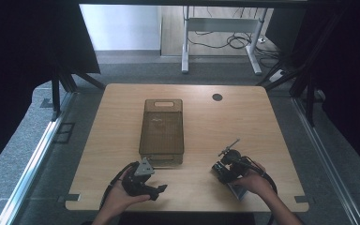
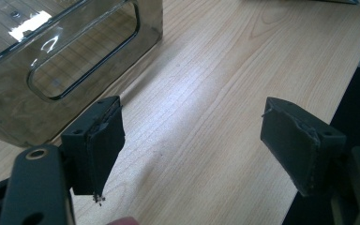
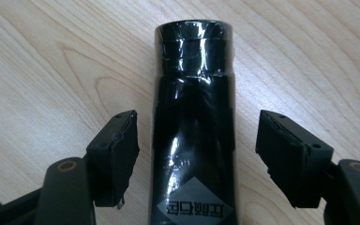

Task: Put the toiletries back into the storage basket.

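We have the black bottle [image 3: 193, 126] lying on the surface [image 3: 51, 56] between our right gripper's [image 3: 197, 159] released jaws, its long axis running straight along them, untouched by either pad.

Dim, soft frames; glare streaks the black bottle [image 3: 193, 122].

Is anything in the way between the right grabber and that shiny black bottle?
No, nothing visible is. The black bottle lies on the wooden table, already between the open jaws of the right gripper. There is a bare gap on each side of it, and the pads do not touch it.
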Demonstrator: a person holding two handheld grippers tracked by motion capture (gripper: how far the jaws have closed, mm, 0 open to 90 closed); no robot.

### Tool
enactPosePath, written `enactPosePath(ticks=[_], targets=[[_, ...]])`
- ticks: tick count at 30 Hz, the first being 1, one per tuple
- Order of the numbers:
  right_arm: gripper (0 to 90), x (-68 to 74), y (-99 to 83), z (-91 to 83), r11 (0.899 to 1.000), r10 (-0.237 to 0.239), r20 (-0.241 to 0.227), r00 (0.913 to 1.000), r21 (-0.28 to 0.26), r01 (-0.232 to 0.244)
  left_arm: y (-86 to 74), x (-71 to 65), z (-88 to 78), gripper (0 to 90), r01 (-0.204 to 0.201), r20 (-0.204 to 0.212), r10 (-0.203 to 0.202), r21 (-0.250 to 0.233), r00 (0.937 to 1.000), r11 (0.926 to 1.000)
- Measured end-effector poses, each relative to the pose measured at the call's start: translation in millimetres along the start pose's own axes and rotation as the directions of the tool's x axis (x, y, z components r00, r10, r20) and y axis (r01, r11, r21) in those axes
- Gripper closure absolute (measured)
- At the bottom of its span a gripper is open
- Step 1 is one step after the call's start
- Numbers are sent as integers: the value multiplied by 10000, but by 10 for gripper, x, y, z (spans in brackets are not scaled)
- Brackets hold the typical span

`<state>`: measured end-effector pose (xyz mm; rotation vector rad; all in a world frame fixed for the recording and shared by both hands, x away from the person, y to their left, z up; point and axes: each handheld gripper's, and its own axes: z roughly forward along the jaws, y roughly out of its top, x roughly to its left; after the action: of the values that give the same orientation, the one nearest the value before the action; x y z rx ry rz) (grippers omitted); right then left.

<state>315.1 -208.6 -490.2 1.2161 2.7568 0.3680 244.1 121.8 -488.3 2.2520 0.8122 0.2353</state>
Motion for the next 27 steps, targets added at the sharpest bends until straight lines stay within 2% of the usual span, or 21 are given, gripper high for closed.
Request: enactPosePath(ticks=[12,19,25,27], targets=[[395,21,49,130,9967,-373,55,9993,727,368,-4,11,-19,220,20,-33,-20,-20,10000,10000],[451,-8,28,128,9970,-350,-104,9993,691,356,-3,-1,-3,220,-10,2,10,23,10000,10000],[465,-14,54,128,9951,-336,-117,9994,929,345,-4,-10,9,220,-28,26,28,58,10000,10000],[468,-41,63,125,9948,-256,-279,9993,977,282,-4,-7,5,220,-26,21,25,48,10000,10000]])
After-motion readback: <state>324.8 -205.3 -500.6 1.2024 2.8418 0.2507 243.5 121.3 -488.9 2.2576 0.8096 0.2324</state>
